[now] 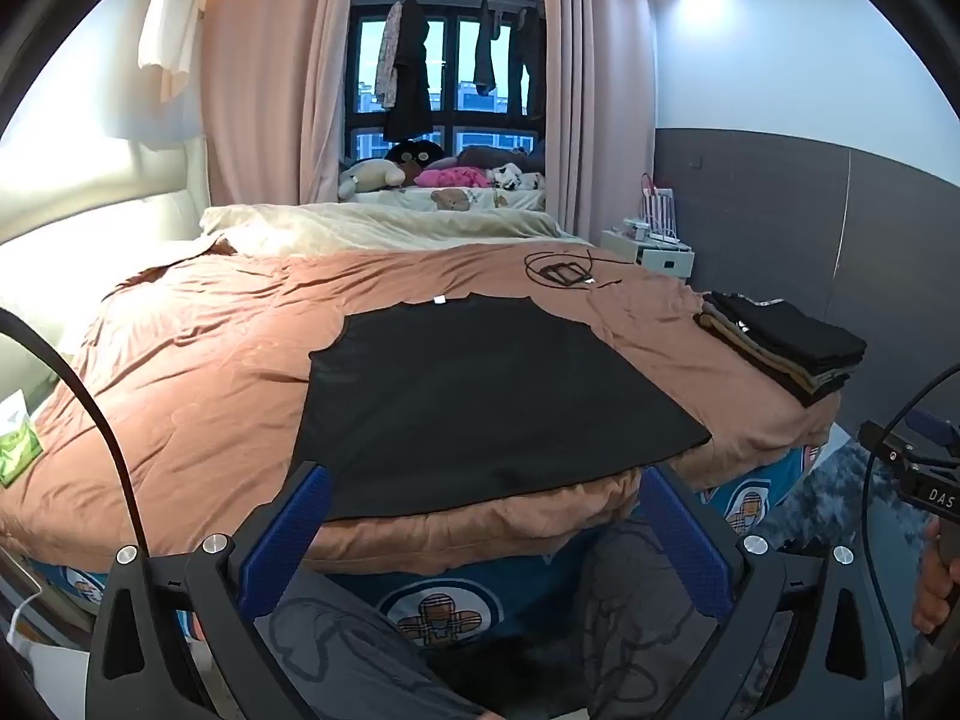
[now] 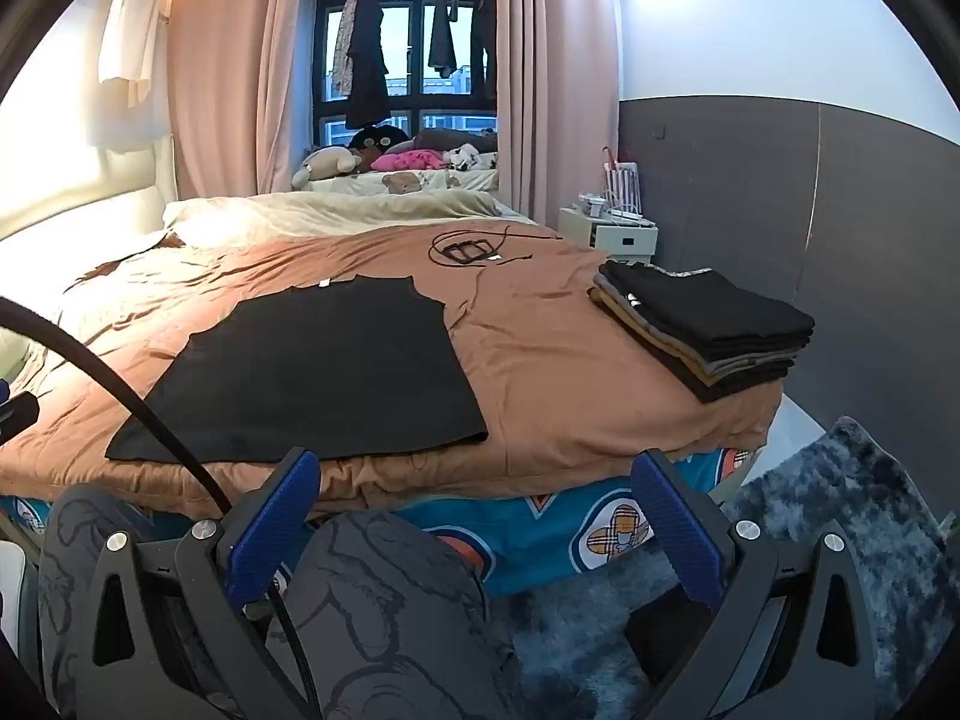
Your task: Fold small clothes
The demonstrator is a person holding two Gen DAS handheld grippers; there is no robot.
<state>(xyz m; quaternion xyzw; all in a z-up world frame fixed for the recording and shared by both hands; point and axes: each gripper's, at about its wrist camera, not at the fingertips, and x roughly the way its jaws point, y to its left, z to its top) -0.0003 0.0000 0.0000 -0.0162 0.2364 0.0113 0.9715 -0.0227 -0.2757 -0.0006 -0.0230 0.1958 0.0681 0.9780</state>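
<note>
The black shirt lies flat at the bed's near edge, collar toward the far side. The left gripper hangs wide and empty just short of its hem. The right gripper, equally wide, sits off the shirt's right corner, probably slightly farther.

White letters "DAS" stand on the black body of the right gripper, at the right edge of the left wrist view; whatever follows them is cut off there. No other text is legible in either view.
</note>
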